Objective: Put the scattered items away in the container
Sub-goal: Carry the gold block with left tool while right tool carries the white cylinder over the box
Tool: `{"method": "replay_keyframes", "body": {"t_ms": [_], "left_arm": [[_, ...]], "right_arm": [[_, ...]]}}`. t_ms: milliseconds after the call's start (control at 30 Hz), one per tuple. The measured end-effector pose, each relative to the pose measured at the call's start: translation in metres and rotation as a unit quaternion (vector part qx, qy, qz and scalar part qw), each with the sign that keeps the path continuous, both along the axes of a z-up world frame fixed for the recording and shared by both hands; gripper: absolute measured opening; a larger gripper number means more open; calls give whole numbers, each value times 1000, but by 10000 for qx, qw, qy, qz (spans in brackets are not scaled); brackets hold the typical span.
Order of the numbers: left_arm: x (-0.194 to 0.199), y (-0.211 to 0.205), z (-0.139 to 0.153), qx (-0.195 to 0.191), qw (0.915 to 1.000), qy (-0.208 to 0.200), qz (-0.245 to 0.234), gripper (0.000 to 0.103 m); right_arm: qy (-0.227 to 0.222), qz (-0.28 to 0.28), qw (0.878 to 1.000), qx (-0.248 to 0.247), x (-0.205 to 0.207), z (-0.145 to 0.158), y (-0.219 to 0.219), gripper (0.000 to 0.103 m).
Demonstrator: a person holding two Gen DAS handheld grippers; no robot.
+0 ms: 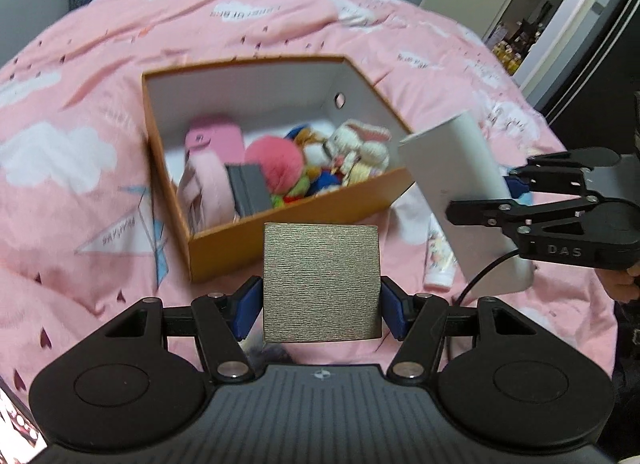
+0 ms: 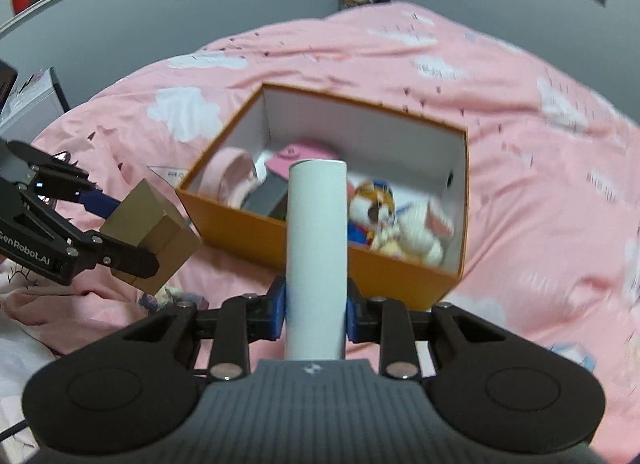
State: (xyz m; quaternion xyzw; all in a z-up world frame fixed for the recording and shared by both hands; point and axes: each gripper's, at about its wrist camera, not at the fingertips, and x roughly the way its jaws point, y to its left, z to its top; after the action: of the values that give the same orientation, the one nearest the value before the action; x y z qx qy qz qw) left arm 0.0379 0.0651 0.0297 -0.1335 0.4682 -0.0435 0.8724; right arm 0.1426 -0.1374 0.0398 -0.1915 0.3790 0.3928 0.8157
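In the left wrist view, a gold box [image 1: 320, 284] is clamped between the left gripper's [image 1: 320, 310] pads at lower centre; the orange container [image 1: 296, 220] (already holding plush toys) is seen above. In the right wrist view, a white power bank [image 2: 317, 256] is gripped upright by the right gripper [image 2: 316, 314], centre frame.

The right gripper [image 1: 516, 194] carries the raised letters "DAS" on its side; the left gripper [image 2: 120, 232] carries white "GenRobot.AI".
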Motion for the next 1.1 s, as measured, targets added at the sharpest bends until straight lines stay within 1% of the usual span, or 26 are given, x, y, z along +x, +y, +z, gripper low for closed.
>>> {"method": "replay_keyframes", "body": {"t_ms": [100, 233, 333, 433, 533, 667, 833, 933, 1000, 1100], "left_arm": [[2, 0, 14, -14, 9998, -204, -35, 71], [10, 3, 29, 43, 9989, -473, 50, 71], [18, 6, 34, 47, 9982, -584, 152, 71], [29, 12, 33, 63, 9979, -595, 256, 71], [40, 17, 30, 108, 9980, -536, 332, 71], [57, 24, 26, 84, 9980, -486, 404, 71], [83, 33, 16, 167, 9980, -363, 488, 71], [100, 36, 8, 210, 9977, -316, 561, 71], [111, 39, 1, 161, 9975, -242, 646, 71], [125, 45, -12, 72, 9970, -132, 764, 71]], "right_arm": [[-227, 148, 9996, 19, 4, 14, 5, 31], [-557, 390, 9977, 13, 13, 29, 16, 31], [-773, 613, 9951, -44, 19, 34, 26, 31], [-941, 836, 9919, -164, 30, 34, 37, 31], [-1098, 1020, 9881, -342, 45, 31, 48, 31], [-1260, 1292, 9826, -439, 64, 25, 60, 31], [-1526, 1558, 9735, -695, 87, 11, 82, 31], [-1698, 1704, 9674, -789, 98, 0, 95, 31], [-1814, 1797, 9627, -893, 105, -10, 104, 31], [-1834, 1827, 9603, -1041, 119, -26, 115, 31]]}}
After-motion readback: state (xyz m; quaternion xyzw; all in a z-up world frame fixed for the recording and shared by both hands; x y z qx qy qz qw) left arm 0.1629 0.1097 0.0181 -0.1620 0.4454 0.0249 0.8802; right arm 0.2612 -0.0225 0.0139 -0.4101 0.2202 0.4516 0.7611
